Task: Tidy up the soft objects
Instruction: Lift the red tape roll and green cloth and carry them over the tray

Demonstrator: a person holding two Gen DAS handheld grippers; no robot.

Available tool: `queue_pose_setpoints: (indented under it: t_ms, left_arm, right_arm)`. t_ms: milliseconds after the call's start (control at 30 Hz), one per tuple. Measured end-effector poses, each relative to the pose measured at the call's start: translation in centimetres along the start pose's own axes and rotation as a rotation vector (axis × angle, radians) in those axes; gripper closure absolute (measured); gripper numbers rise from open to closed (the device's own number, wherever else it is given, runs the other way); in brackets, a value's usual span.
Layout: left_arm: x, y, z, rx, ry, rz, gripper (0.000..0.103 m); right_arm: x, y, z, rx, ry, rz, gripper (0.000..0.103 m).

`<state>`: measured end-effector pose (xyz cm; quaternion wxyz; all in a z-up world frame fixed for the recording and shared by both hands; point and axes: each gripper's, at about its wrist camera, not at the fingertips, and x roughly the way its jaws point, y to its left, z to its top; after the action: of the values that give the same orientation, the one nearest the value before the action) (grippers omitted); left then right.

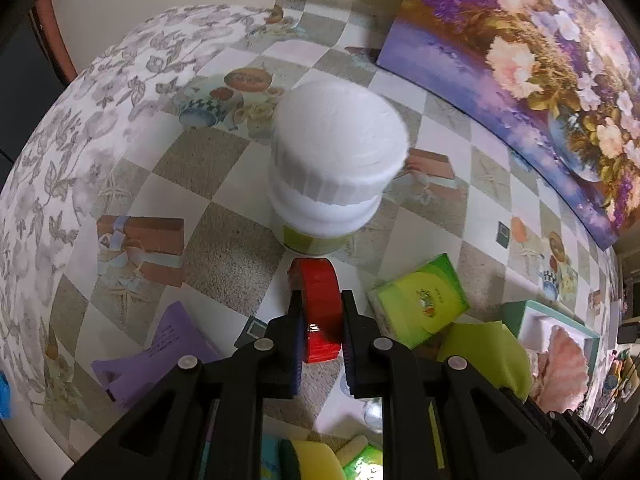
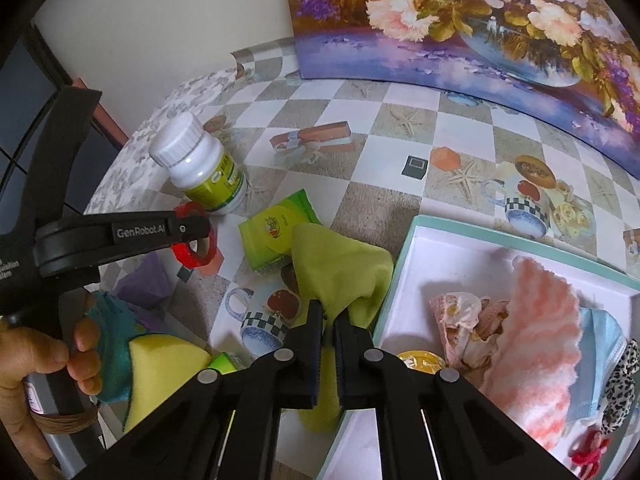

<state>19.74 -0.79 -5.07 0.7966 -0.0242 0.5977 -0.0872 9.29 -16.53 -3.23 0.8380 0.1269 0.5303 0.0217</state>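
Checkered tablecloth (image 2: 400,92), floral painting (image 2: 480,20) behind. Right gripper (image 2: 328,322) pinching green cloth (image 2: 340,272) just beside open box (image 2: 404,248). Left gripper (image 1: 320,312) clamped on red tape roll (image 1: 318,300) near white-capped bottle (image 1: 332,160). Best: lift cloth clear over box rim, lower among pink fabrics (image 2: 532,320), then release.

Only thing I can actually read is "GenRobot.AI" in white on the black arm of the left hand-held gripper (image 2: 192,236). There's more white print further back on its body but it's cut off. The bottle (image 2: 200,168) and green packet (image 2: 276,232) beyond it have labels, too blurry to read.
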Motion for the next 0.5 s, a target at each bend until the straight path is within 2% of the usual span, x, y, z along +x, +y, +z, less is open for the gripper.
queue_pose_setpoints:
  t_ms: [200,500]
  left_arm:
    - [-2.7,-0.3,-0.4,0.012,-0.046,-0.027,0.086]
    - [-8.5,-0.7,-0.9,0.036,-0.159,-0.06,0.086]
  right_arm:
    - [-2.5,0.0,-0.2,0.011,-0.045,0.014,0.098]
    - [-7.0,0.3,-0.8,0.019,-0.133,0.029,0.098]
